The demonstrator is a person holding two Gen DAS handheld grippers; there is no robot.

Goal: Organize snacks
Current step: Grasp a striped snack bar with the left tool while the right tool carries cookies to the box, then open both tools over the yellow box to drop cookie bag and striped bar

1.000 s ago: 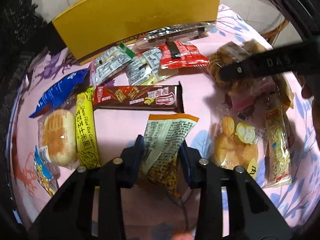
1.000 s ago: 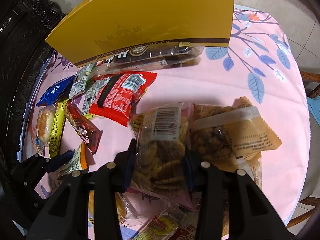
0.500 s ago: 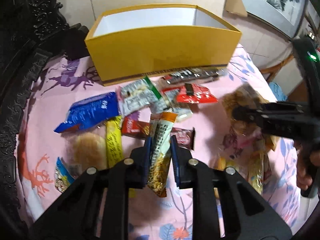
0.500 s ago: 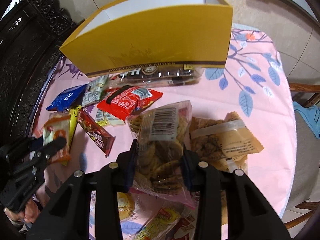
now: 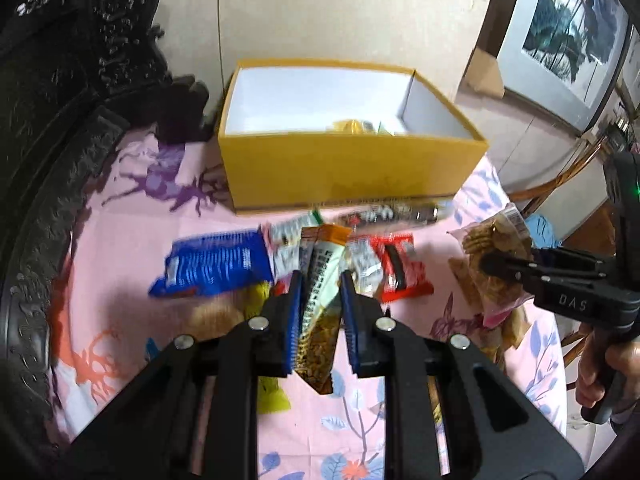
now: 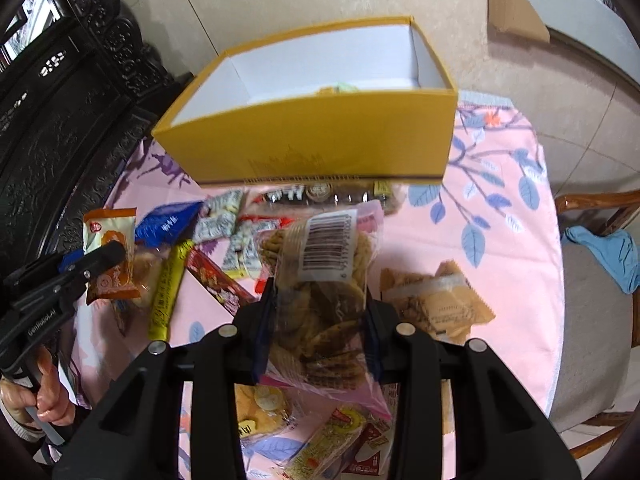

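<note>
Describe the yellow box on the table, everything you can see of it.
The yellow box is an open, lidless rectangular carton, seemingly stiff cardboard, mustard yellow outside and plain white inside. A faint printed emblem and a dark band run along the bottom of its near wall. It stands upright at the far side of the pink floral tablecloth. Inside, only a bit of yellow and pale green packaging shows above the near wall. A dark transparent snack packet lies against its front base; neither gripper touches it.

Yellow box [image 6: 320, 140] open – snack packets [image 6: 224, 224] scattered before it.
</note>
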